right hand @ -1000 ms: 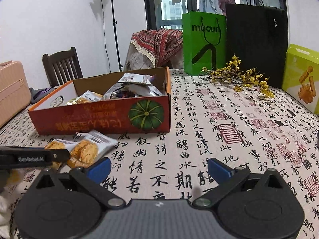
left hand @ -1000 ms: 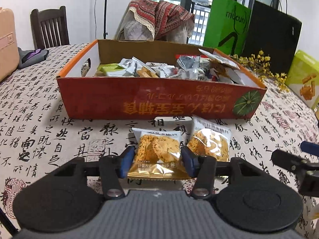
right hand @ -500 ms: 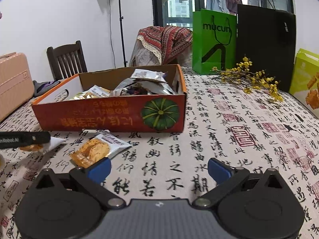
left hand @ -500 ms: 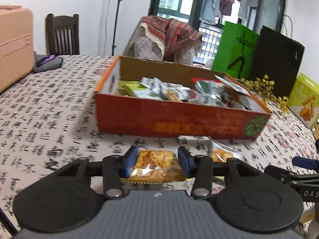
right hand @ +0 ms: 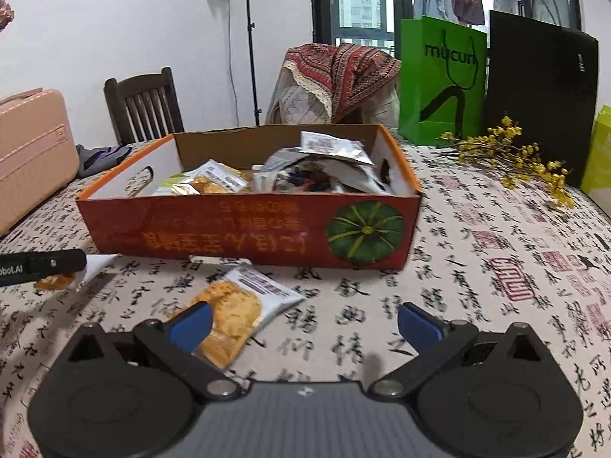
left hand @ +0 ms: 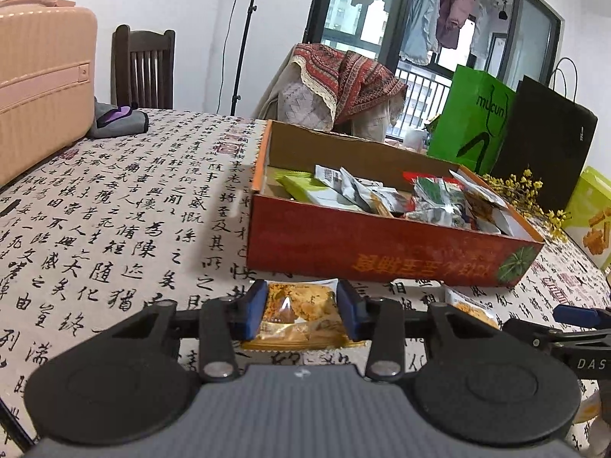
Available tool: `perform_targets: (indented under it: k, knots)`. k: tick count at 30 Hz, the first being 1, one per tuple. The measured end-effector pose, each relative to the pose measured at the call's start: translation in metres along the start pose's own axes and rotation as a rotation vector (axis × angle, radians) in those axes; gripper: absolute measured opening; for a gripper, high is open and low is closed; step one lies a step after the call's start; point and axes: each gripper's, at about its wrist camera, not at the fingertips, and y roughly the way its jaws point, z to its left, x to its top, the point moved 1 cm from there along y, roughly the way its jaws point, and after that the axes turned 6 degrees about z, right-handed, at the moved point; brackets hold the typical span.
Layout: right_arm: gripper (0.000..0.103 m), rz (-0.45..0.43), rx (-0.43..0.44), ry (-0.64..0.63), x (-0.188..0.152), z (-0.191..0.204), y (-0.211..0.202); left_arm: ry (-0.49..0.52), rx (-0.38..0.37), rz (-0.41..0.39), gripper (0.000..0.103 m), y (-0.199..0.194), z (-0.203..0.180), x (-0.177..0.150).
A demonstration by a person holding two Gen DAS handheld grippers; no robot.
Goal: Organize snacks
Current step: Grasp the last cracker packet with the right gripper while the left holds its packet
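My left gripper [left hand: 301, 305] has its blue pads against both sides of a golden biscuit packet [left hand: 296, 328], jaws still closing on it, and holds it just above the tablecloth in front of the orange snack box [left hand: 382, 252]. The box [right hand: 248, 229] is filled with several wrapped snacks. A second biscuit packet [right hand: 233, 305] lies flat on the cloth before the box, partly under the left finger of my right gripper [right hand: 305, 324]. That gripper is open with only cloth between its fingers. In the right wrist view the left gripper's finger [right hand: 42, 263] shows at the far left with the held packet [right hand: 53, 280] below it.
A pink suitcase [left hand: 38, 76] and a grey pouch [left hand: 122, 122] sit at the table's left. A green bag [right hand: 443, 76], a black bag [right hand: 542, 84], yellow flowers [right hand: 511, 156] and a yellow-green carton [left hand: 595, 217] stand at the right. Chairs stand behind the table.
The left gripper has narrowed onto the golden packet, lifted it off the cloth and carried it leftward. The right gripper has moved left, up to the second packet.
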Motion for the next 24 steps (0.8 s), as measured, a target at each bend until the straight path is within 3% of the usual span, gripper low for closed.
perform_targets:
  k: [8,15,20,24]
  knots:
    - [0.103,0.063,0.029,-0.008,0.018,0.027,0.026,-0.022,-0.014,-0.008,0.041,0.001,0.007,0.000]
    - [0.103,0.132,-0.020,-0.006,0.024,0.044,0.056,-0.032,-0.020,-0.009,0.041,0.002,0.010,0.000]
    - [0.103,0.130,-0.031,-0.024,0.019,0.044,0.056,-0.036,-0.025,-0.006,0.041,0.003,0.010,0.000]
    - [0.095,0.116,-0.019,-0.037,0.014,0.042,0.049,-0.035,-0.027,-0.010,0.041,0.003,0.010,0.000]
